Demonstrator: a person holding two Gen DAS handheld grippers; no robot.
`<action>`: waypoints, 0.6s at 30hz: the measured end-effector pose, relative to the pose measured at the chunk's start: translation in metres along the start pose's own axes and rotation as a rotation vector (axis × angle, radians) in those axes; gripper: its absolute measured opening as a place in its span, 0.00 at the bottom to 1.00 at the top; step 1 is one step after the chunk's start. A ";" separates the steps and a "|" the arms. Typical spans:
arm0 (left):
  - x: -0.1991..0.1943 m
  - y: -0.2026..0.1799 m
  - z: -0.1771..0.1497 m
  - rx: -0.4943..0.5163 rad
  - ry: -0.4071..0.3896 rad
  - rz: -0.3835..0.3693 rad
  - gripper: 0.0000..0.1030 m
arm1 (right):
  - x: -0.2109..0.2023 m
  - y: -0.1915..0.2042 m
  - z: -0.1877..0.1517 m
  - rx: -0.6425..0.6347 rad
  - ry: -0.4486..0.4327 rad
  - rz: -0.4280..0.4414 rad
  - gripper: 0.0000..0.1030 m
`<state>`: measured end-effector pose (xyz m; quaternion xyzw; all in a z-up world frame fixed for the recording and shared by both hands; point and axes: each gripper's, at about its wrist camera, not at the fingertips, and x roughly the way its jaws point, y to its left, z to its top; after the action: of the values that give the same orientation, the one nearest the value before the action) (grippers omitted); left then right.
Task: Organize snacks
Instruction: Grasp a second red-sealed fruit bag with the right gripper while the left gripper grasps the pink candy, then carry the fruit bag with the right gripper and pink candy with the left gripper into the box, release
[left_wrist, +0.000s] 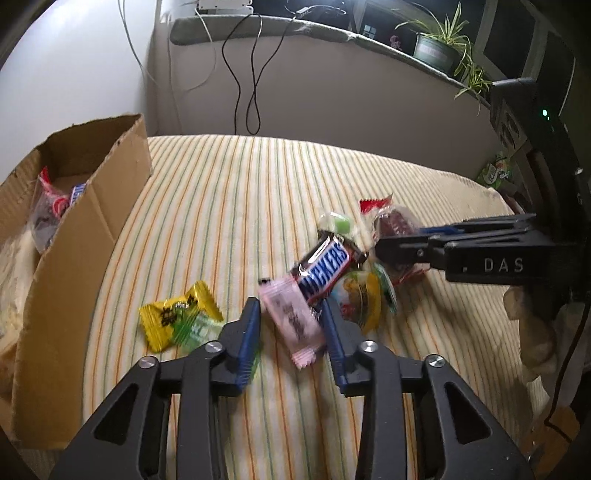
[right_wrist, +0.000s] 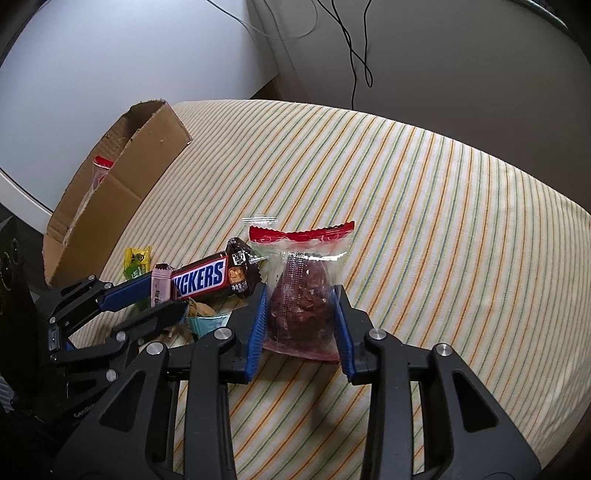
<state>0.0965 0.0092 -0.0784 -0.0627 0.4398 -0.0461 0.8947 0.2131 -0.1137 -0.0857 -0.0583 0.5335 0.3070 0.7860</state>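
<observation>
Sorting only partly done, judging by the spread: a few wrapped pieces already down inside the cardboard box (left_wrist: 92, 206), among them a red-and-white packet (left_wrist: 51, 199), well off to the left of the left gripper (left_wrist: 291, 310) and beyond its tips; most of the snacks not yet boxed, lying in a loose heap on the striped cloth (left_wrist: 240, 203) right at both grippers' fingertips. Left to go, as far as visible: a pink packet (left_wrist: 288, 314) standing slantwise between the left gripper's blue pads, blurred, touching at least one pad near the tip but impossible to say whether truly pinched; a Snickers bar (left_wrist: 325, 267) just beyond it, lying across a yellow-and-green wrapper (left_wrist: 358, 295); a green candy in clear wrap (left_wrist: 340, 223) farther ahead; a yellow packet (left_wrist: 173, 317) flat on the cloth just left of the left finger. Right gripper (right_wrist: 299, 295) closed onto a red-topped clear packet of dark red fruit (right_wrist: 299, 295), pads pressing both its sides, the packet upright with its base at the cloth. Seen only from the left wrist: the inside of the box and what lies in it, the green candy, a potted plant (left_wrist: 436, 48) on the sill far ahead to the right. Seen only from the right wrist: the right pads' contact on the fruit packet, and the pink packet side-on, standing between the left fingers; box interior mostly hidden there behind its near wall.
</observation>
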 end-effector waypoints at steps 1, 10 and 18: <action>0.000 0.000 -0.002 0.002 0.004 0.004 0.32 | 0.000 0.000 0.000 -0.001 0.000 -0.001 0.34; 0.006 -0.005 -0.004 0.043 0.003 0.014 0.19 | 0.001 0.005 -0.002 -0.017 -0.003 -0.022 0.34; -0.006 -0.005 -0.004 0.025 -0.025 -0.011 0.19 | -0.010 0.002 -0.005 -0.011 -0.027 -0.021 0.34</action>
<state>0.0894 0.0048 -0.0751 -0.0543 0.4277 -0.0556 0.9006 0.2059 -0.1181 -0.0783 -0.0642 0.5206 0.3023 0.7959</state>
